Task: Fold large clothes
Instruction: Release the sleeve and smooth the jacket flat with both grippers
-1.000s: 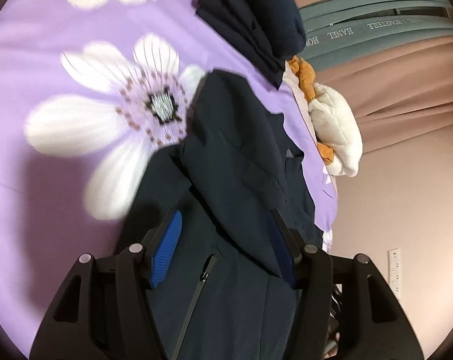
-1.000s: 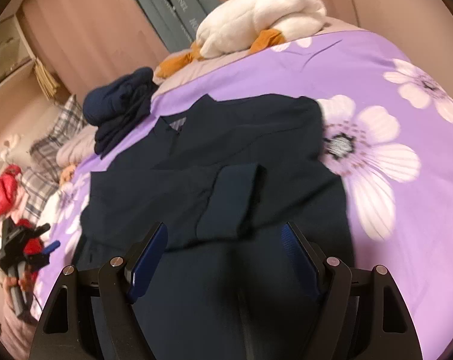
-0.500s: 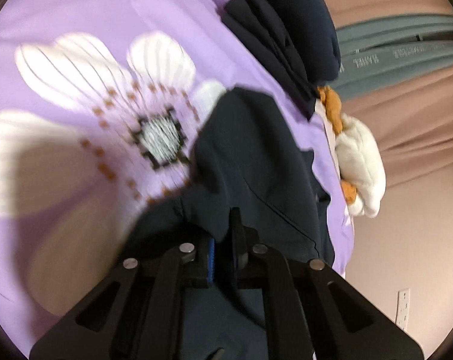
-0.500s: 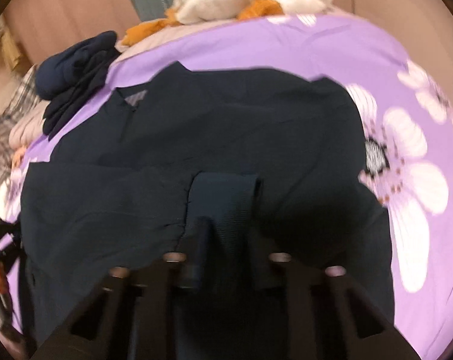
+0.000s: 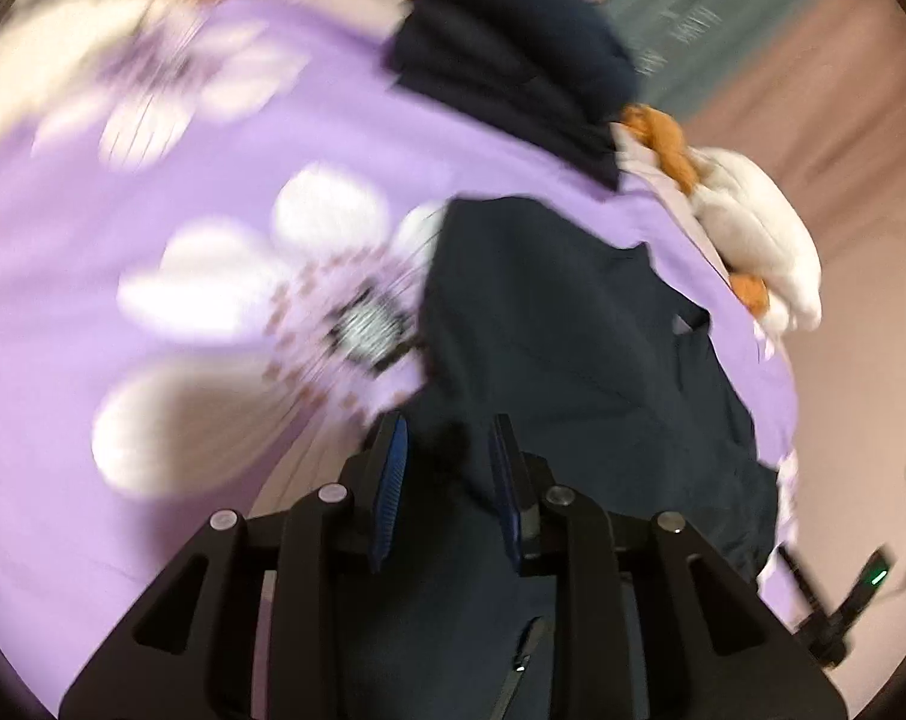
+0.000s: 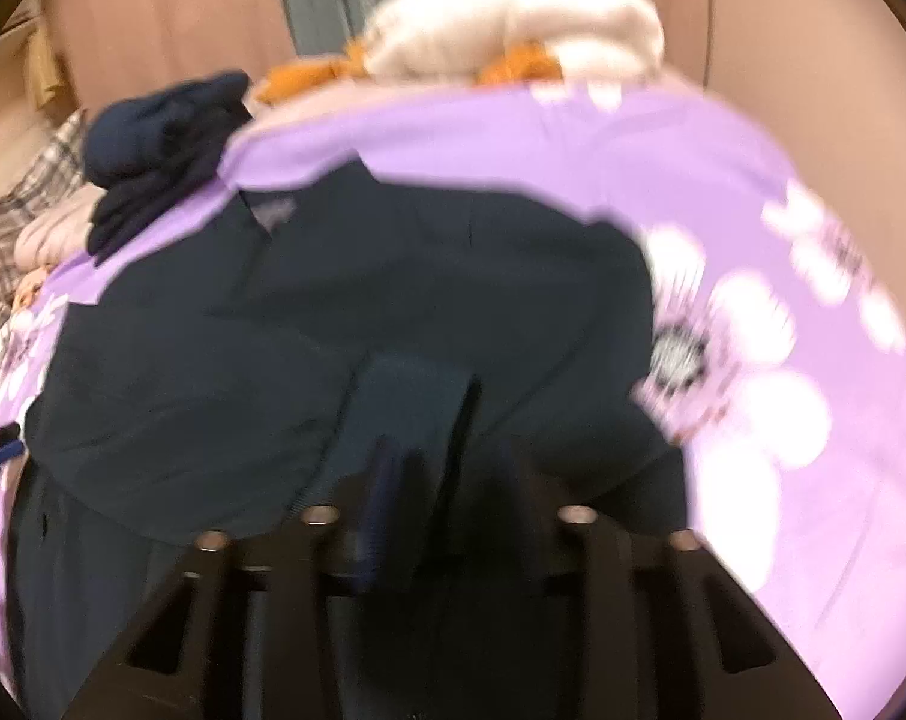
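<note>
A large dark navy jacket (image 5: pixel 573 348) lies spread on a purple flowered bed sheet (image 5: pixel 153 192). In the left wrist view my left gripper (image 5: pixel 447 450) stands partly open with its blue pads either side of a bunched jacket edge; the cloth sits loose in the gap. In the right wrist view the jacket (image 6: pixel 393 300) fills the middle, with a folded sleeve cuff (image 6: pixel 411 402) lying toward my right gripper (image 6: pixel 447 480). That gripper's fingers are dark and blurred against the cloth, with a gap between them. Both views are motion-blurred.
A folded dark navy garment (image 5: pixel 513 54) sits beyond the jacket's collar, also in the right wrist view (image 6: pixel 159 144). A white and orange plush toy (image 5: pixel 753 240) lies at the bed's head. Plaid fabric (image 6: pixel 15 204) lies at far left. Pink curtains hang behind.
Both grippers were open, then shut on the jacket half a second ago. The left gripper has since opened partway and pulled back; the right gripper's fingers have spread apart.
</note>
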Available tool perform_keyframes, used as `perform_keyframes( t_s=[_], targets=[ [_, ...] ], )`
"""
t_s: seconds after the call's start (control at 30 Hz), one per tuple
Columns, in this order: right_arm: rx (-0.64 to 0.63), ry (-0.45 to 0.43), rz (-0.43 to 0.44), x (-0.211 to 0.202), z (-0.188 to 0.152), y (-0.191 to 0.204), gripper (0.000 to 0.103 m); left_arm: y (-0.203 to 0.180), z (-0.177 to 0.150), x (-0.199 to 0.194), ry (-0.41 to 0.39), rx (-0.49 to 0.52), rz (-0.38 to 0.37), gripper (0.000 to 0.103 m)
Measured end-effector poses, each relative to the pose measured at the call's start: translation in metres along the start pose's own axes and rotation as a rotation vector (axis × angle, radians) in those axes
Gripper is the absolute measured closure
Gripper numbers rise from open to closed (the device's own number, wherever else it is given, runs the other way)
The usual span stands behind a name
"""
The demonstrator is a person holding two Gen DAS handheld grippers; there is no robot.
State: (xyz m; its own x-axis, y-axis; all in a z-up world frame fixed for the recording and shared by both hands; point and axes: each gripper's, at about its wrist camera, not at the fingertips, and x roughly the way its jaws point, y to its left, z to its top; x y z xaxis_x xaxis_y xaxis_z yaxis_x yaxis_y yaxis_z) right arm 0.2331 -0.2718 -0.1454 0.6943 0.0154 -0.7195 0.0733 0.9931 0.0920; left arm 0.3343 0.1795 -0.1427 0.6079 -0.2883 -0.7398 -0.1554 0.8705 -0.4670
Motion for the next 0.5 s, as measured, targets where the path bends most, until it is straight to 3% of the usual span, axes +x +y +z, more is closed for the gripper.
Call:
perform_keyframes(
  t_s=[0.13, 0.27, 0.37, 0.43, 0.5],
  targets=[
    [-0.029, -0.015, 0.088, 0.004, 0.008, 0.021, 0.059, -0.057, 0.001, 0.016, 0.009, 0.180, -0.024, 0.074],
    [-0.122, -0.005, 0.090, 0.024, 0.007, 0.054, 0.059, -0.103, -0.018, 0.044, 0.001, 0.366, -0.011, 0.076],
    [-0.129, 0.045, 0.075, 0.047, 0.007, 0.060, 0.059, -0.104, -0.028, 0.081, 0.066, 0.396, 0.041, 0.073],
    [-0.133, 0.081, 0.033, 0.062, 0.008, 0.060, 0.059, -0.092, -0.033, 0.111, 0.155, 0.378, 0.099, 0.072],
    [-0.128, 0.124, 0.014, 0.077, 0.005, 0.056, 0.059, -0.085, -0.036, 0.116, 0.134, 0.380, 0.090, 0.070]
  ],
)
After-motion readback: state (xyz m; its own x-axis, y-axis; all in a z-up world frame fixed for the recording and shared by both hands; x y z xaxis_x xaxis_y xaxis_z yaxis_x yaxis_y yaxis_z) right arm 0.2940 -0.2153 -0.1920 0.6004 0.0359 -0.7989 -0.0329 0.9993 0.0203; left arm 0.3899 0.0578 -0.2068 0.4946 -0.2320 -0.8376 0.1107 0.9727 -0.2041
